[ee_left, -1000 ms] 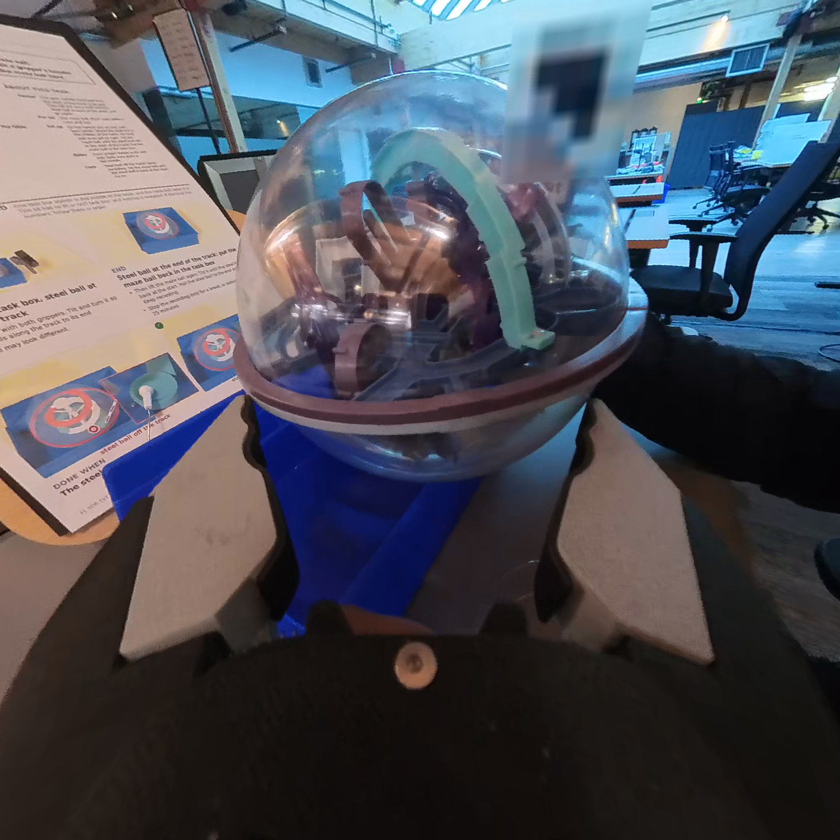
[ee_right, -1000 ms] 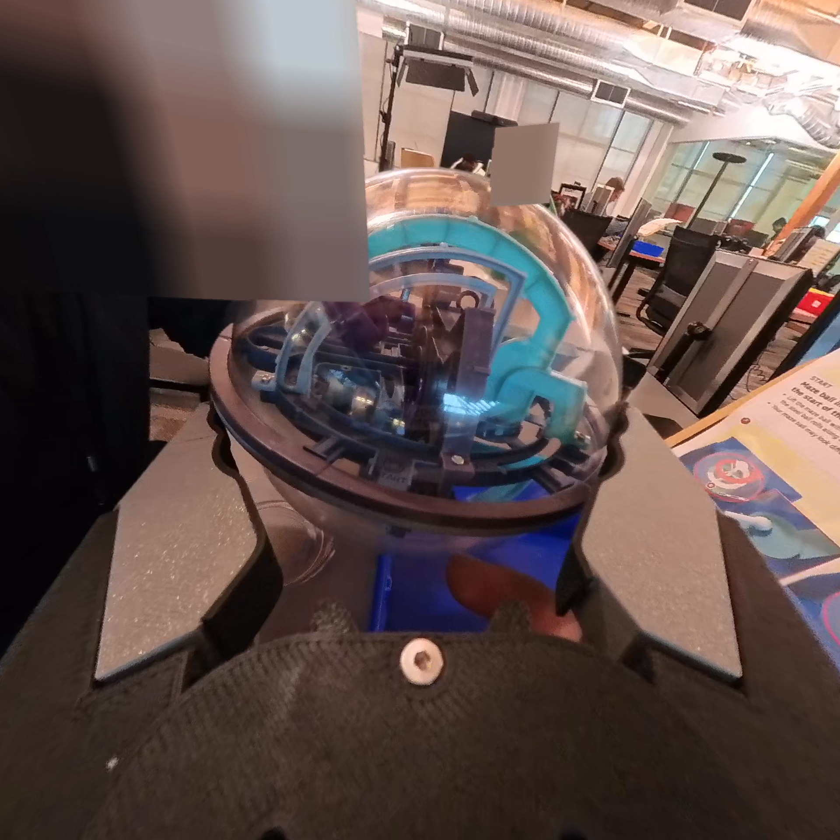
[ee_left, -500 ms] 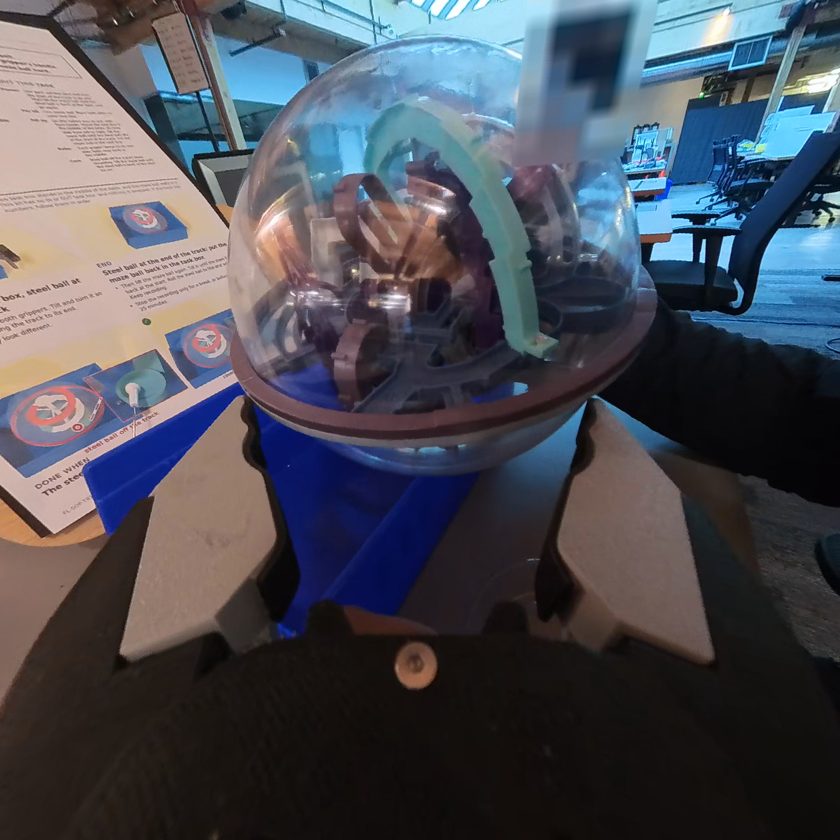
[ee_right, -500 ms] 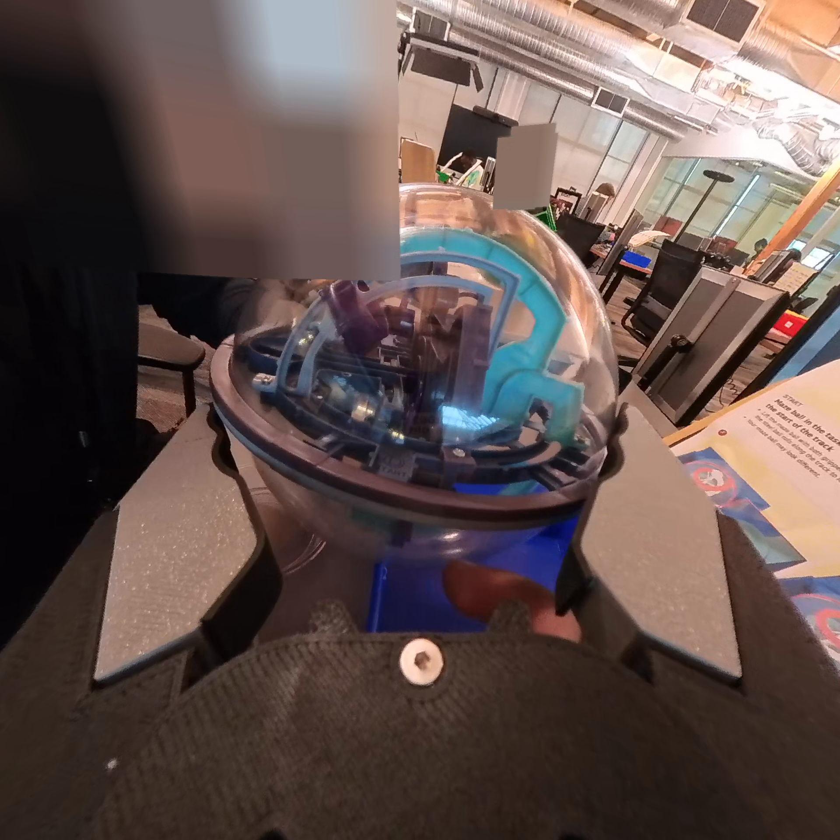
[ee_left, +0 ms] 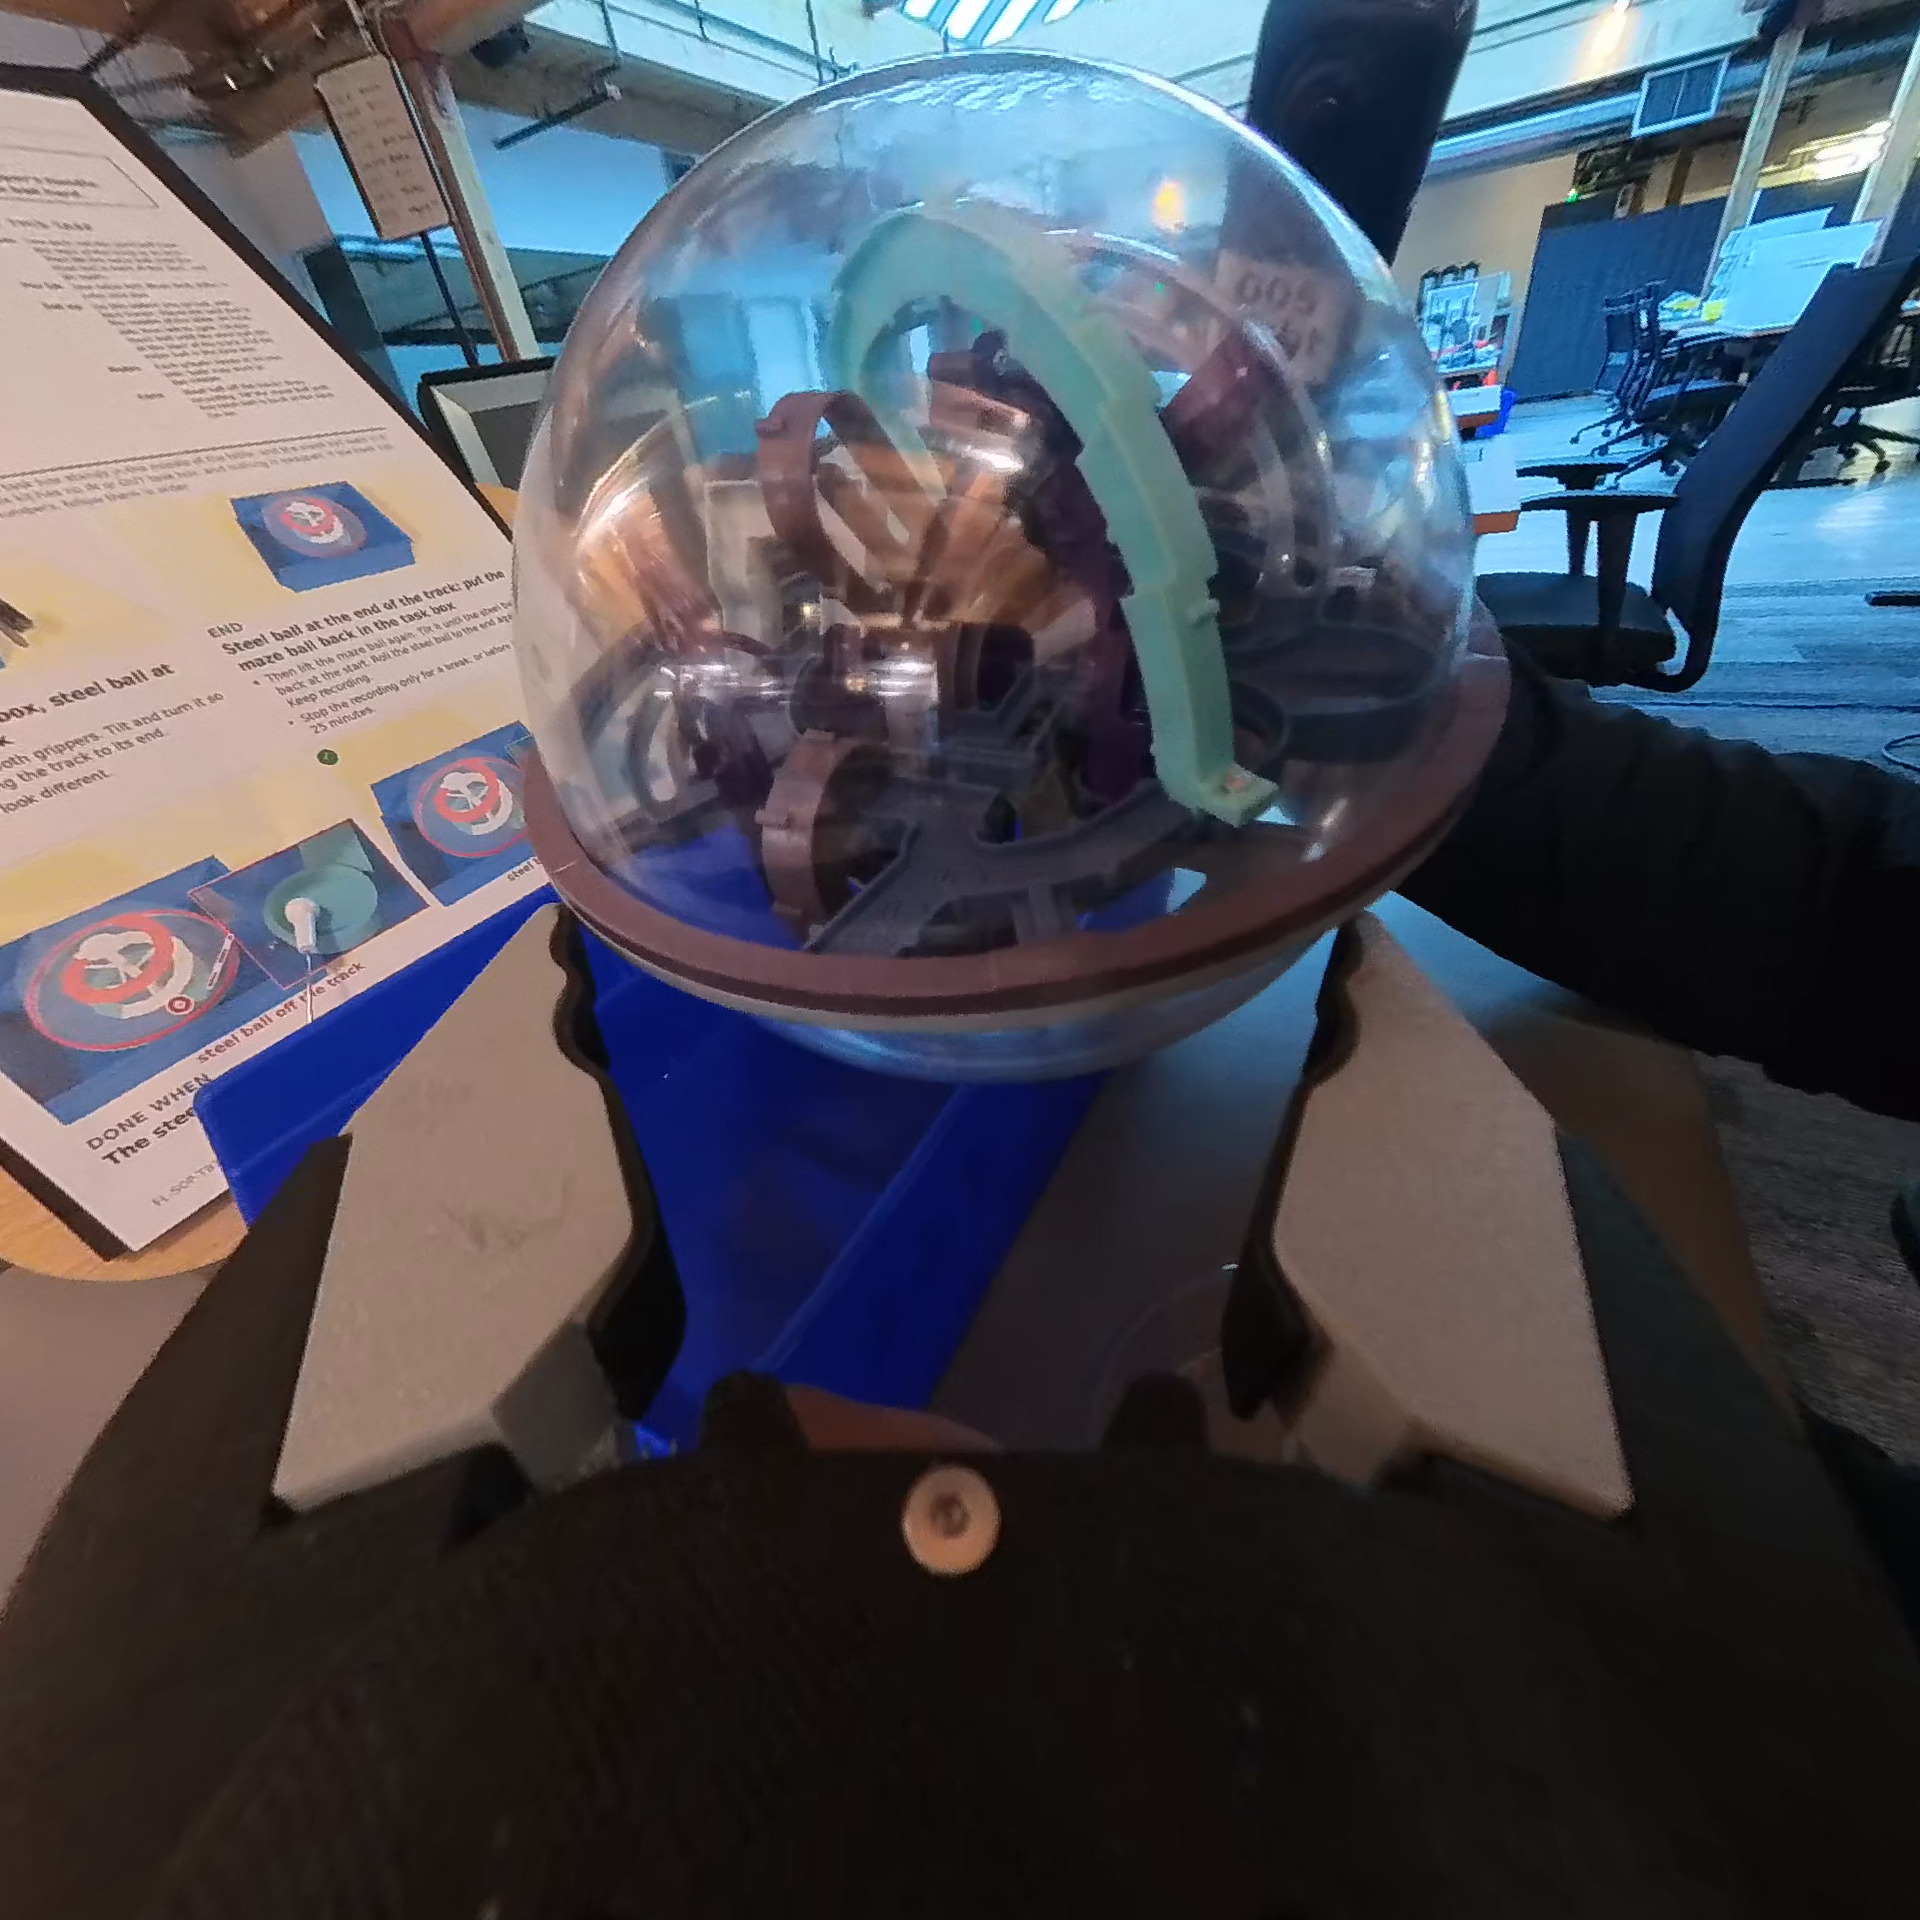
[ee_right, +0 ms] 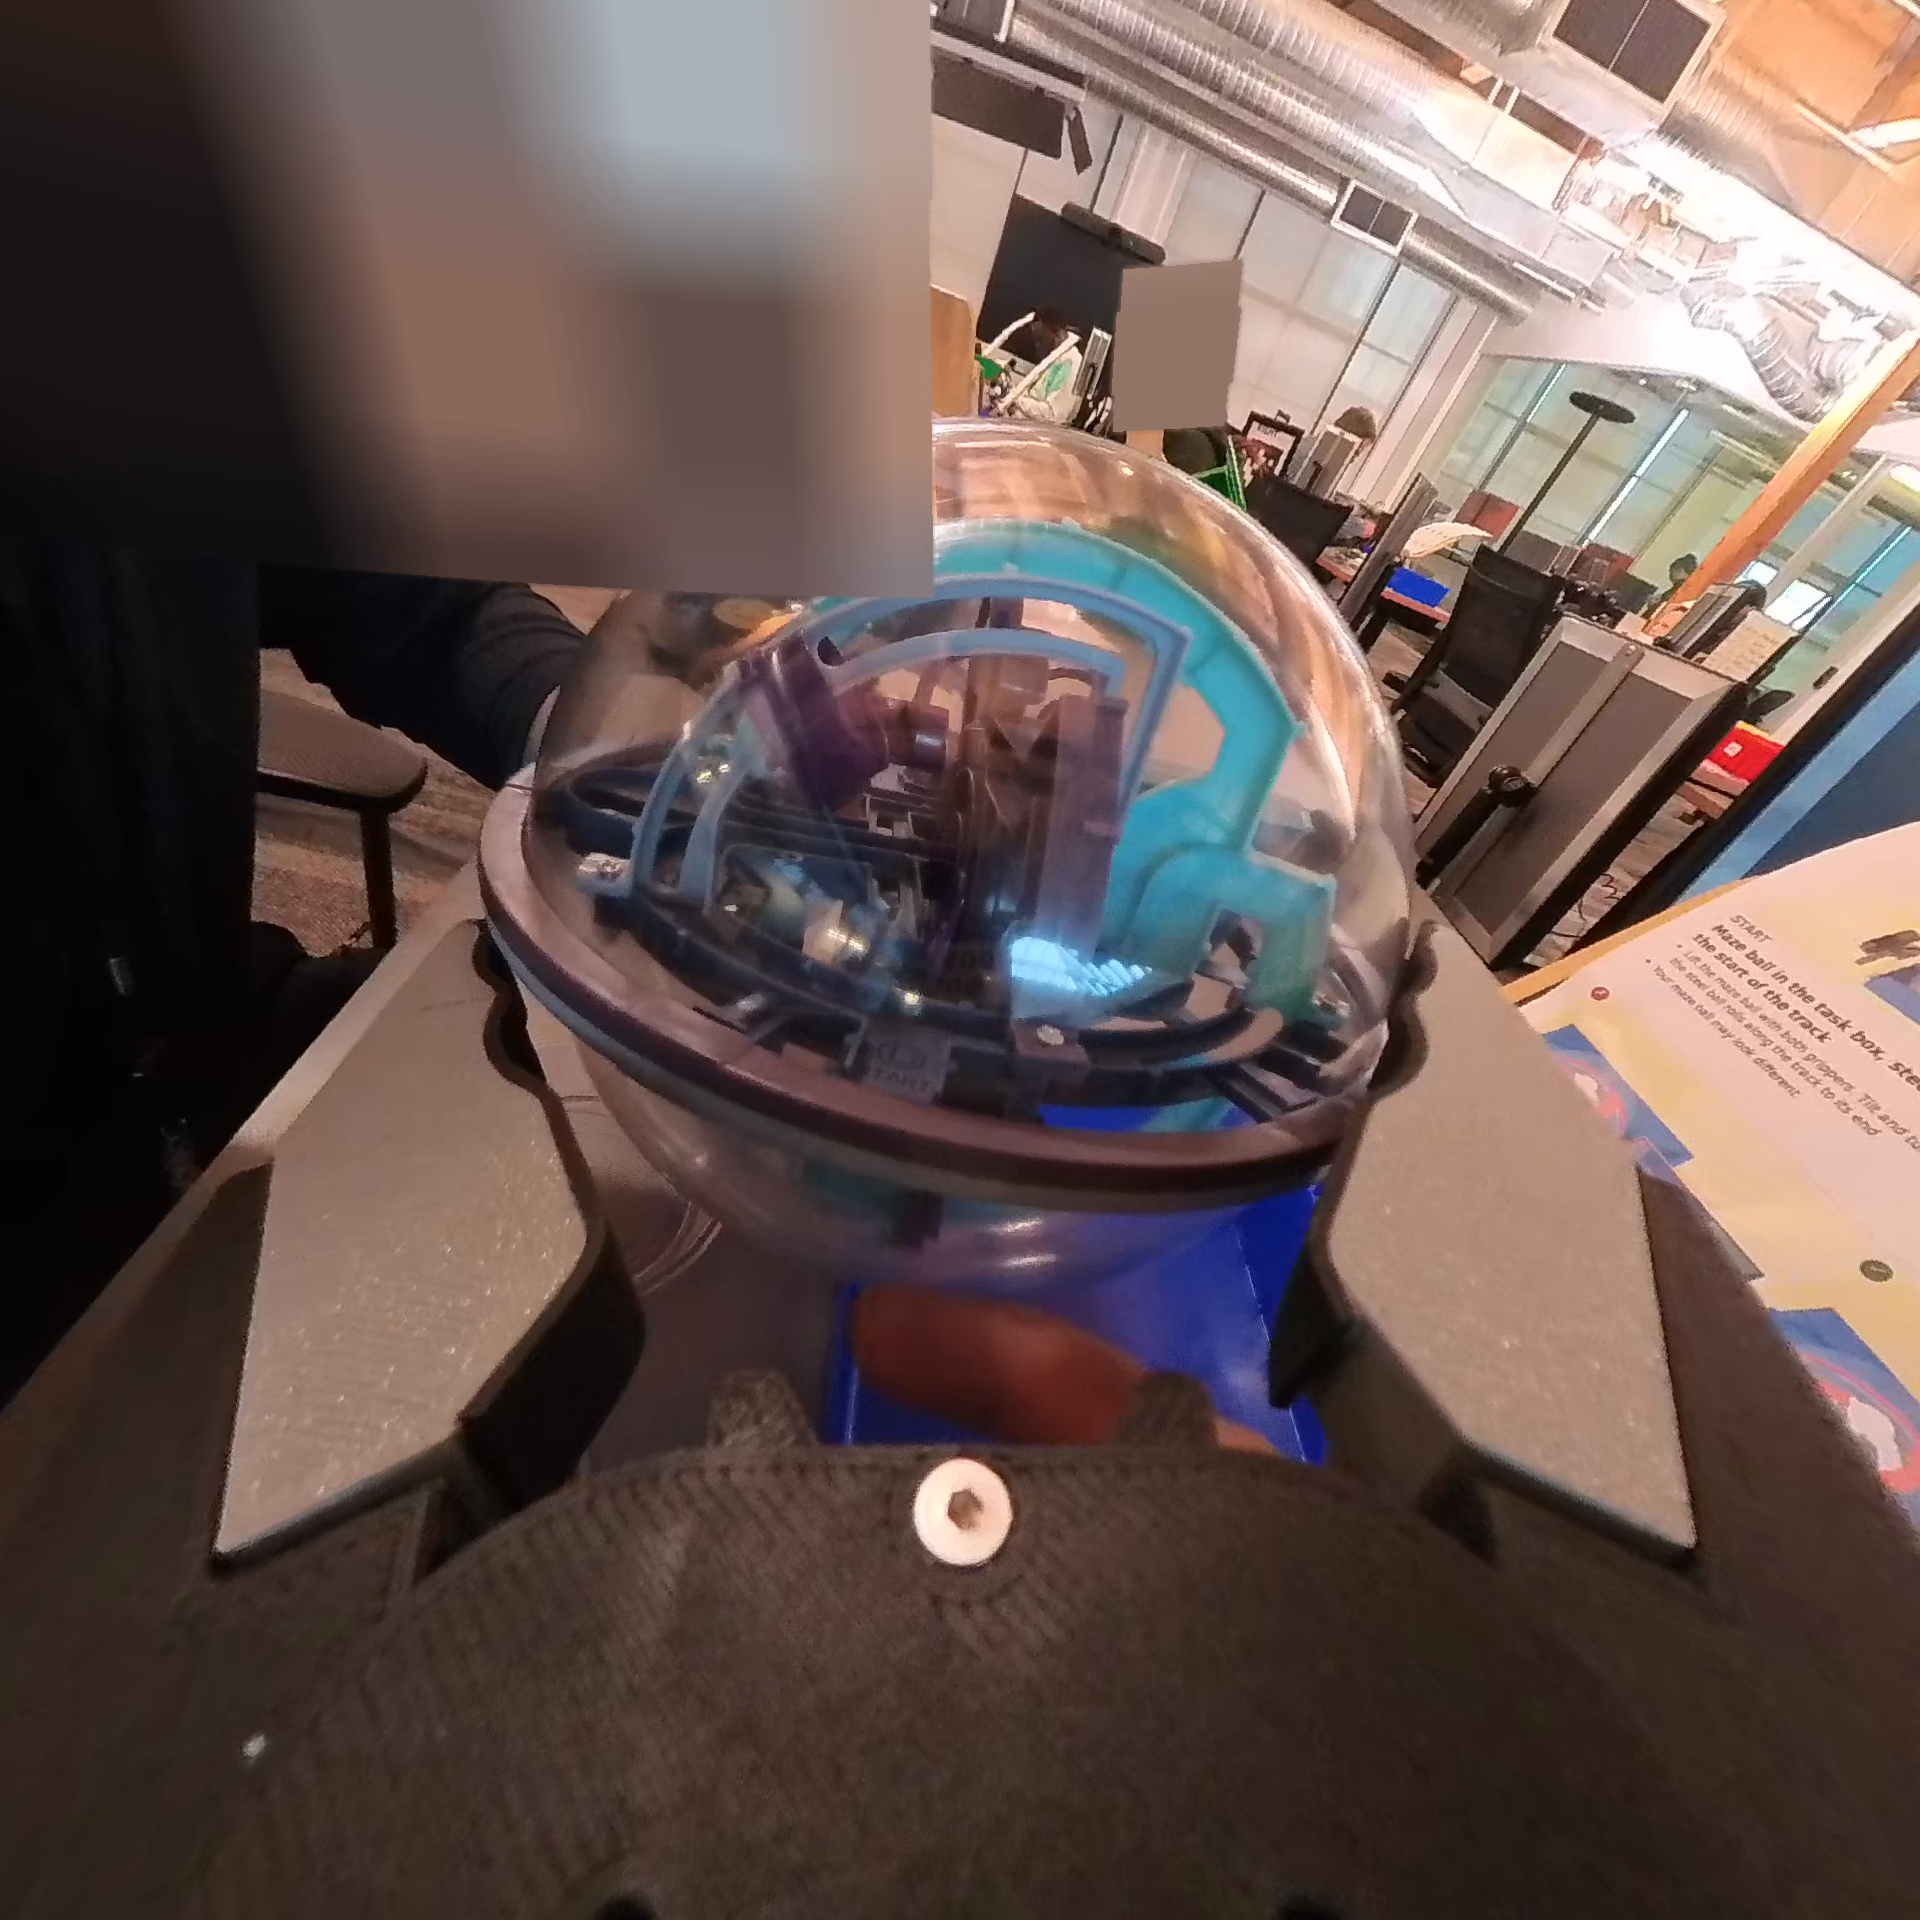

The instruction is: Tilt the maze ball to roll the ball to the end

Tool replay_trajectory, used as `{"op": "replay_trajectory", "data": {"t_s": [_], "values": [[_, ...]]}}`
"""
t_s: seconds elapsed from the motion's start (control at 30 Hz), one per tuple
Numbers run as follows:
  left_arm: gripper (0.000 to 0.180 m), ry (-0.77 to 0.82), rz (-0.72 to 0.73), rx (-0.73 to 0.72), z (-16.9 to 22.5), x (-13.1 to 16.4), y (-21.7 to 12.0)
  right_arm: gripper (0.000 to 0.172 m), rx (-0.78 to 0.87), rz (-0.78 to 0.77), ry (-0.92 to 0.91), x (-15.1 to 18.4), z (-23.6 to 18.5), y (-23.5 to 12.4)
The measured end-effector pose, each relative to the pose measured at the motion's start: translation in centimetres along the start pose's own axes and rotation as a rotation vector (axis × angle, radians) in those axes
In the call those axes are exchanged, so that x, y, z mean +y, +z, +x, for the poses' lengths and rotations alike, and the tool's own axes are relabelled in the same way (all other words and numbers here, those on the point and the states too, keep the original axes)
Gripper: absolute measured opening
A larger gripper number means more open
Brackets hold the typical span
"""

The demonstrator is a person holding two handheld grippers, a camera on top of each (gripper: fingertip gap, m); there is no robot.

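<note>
Item: maze ball (ee_left: 997, 582), a clear sphere with a dark equator band, teal arch and purple and grey tracks inside.

Location: held in the air between both tongs, above the blue task box (ee_left: 727, 1164) on the desk (ee_left: 1164, 1299), with the instruction board (ee_left: 208, 582) propped just beside it.

Left tongs (ee_left: 951, 956): we find them clamped wide on the maze ball, a pad pressed under the band at each side.

Right tongs (ee_right: 951, 997): likewise clamped wide on the maze ball, the notched pads seated against the band on both flanks.

Change noted: over the last second the sphere has risen in the left wrist view and its band has gone from near level to a clear slant. In the right wrist view the band now dips toward the camera.

Steel ball: a bright metallic glint (ee_right: 831, 940) on the lower inner track may be it; we cannot confirm.

Our reading: tilting is underway and both holds stayed firm through it. We judge the ball is being coaxed along a low stretch of track, with the end not yet reached.
</note>
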State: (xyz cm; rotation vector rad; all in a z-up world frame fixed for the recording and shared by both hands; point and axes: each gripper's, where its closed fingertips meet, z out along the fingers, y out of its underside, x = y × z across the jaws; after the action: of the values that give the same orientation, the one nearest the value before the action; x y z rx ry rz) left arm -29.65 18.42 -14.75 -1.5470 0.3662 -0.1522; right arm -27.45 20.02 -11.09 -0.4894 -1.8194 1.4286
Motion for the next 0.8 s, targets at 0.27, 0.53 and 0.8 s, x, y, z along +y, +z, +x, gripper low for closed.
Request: {"op": "replay_trajectory", "data": {"t_s": [0.27, 0.53, 0.8], "values": [[0.135, 0.011, 0.006, 0.016, -0.4, 0.1, -0.1, 0.157, 0.022, 0.004, -0.017, -0.1, 0.2, 0.4], [0.135, -0.009, 0.015, 0.026, -1.1, 0.2, -0.2, 0.157, 0.075, -0.008, -0.018, 0.1, 1.0, 1.2], [0.135, -0.023, 0.023, 0.029, -1.3, -0.2, -0.4, 0.157, 0.079, 0.013, 0.014, -0.1, 1.2, 1.4]]}}
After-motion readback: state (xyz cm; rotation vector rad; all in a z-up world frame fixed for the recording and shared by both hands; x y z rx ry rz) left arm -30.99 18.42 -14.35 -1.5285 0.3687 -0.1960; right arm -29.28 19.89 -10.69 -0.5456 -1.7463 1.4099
